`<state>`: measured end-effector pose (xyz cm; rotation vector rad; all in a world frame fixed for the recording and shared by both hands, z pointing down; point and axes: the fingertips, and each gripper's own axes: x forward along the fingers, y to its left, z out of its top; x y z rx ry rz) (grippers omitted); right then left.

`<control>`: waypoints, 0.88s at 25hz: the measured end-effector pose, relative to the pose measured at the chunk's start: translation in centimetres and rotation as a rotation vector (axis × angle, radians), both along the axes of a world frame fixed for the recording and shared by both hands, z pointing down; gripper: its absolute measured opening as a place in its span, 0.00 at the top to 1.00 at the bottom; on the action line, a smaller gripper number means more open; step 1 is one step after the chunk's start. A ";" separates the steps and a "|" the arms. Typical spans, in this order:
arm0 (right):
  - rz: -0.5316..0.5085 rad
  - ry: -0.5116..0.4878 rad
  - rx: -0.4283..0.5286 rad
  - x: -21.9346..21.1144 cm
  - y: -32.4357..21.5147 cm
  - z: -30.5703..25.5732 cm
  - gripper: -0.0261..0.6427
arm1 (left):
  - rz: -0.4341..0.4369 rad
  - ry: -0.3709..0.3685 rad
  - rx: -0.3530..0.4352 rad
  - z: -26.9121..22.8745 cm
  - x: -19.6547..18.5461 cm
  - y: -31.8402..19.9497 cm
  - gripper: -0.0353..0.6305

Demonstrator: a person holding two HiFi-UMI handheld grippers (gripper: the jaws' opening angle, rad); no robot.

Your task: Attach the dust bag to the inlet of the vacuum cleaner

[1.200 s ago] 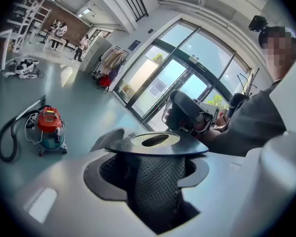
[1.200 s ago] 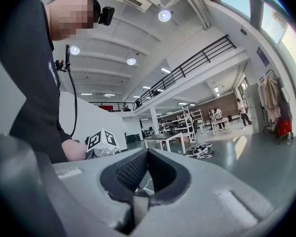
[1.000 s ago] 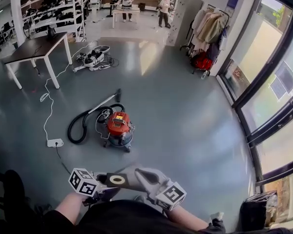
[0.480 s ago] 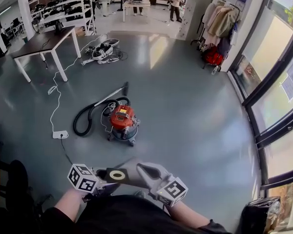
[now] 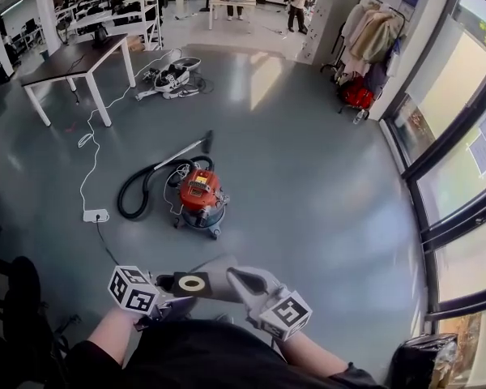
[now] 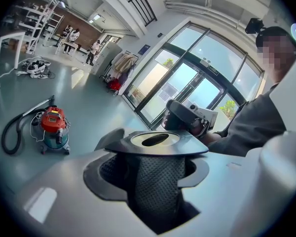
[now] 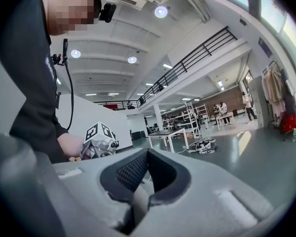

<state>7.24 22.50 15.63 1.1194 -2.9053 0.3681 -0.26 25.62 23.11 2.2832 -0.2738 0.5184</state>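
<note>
Evidently to present its collar (image 5: 192, 283) squarely, the left claw (image 6: 155, 158) grips the dust bag (image 5: 220, 280) by that collar and the right claw (image 5: 248, 287) is closed on its cloth end, well apart from the vacuum cleaner (image 5: 199, 198) on the floor (image 5: 308, 177).

Dark-collared grey dust bag (image 5: 215, 281) is being held flat, well apart from the red vacuum cleaner (image 5: 199, 199), which is being left upright on the floor (image 5: 308, 177).

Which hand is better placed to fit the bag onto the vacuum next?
Probably left: left tongs grip the collar with the hole, the vacuum ahead of them; right tongs only pinch the bag beside it.
</note>
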 end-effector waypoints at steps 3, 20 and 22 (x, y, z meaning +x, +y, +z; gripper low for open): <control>0.003 0.015 -0.006 -0.3 -0.9 0.1 0.97 | 0.012 0.008 -0.008 0.4 -0.2 -1.1 0.55; 0.174 0.096 -0.078 -6.3 -14.9 0.9 0.97 | 0.198 0.025 -0.073 4.3 -6.7 -15.0 0.55; 0.194 0.103 -0.088 -7.3 -16.4 0.7 0.97 | 0.218 0.032 -0.084 4.5 -7.8 -16.4 0.55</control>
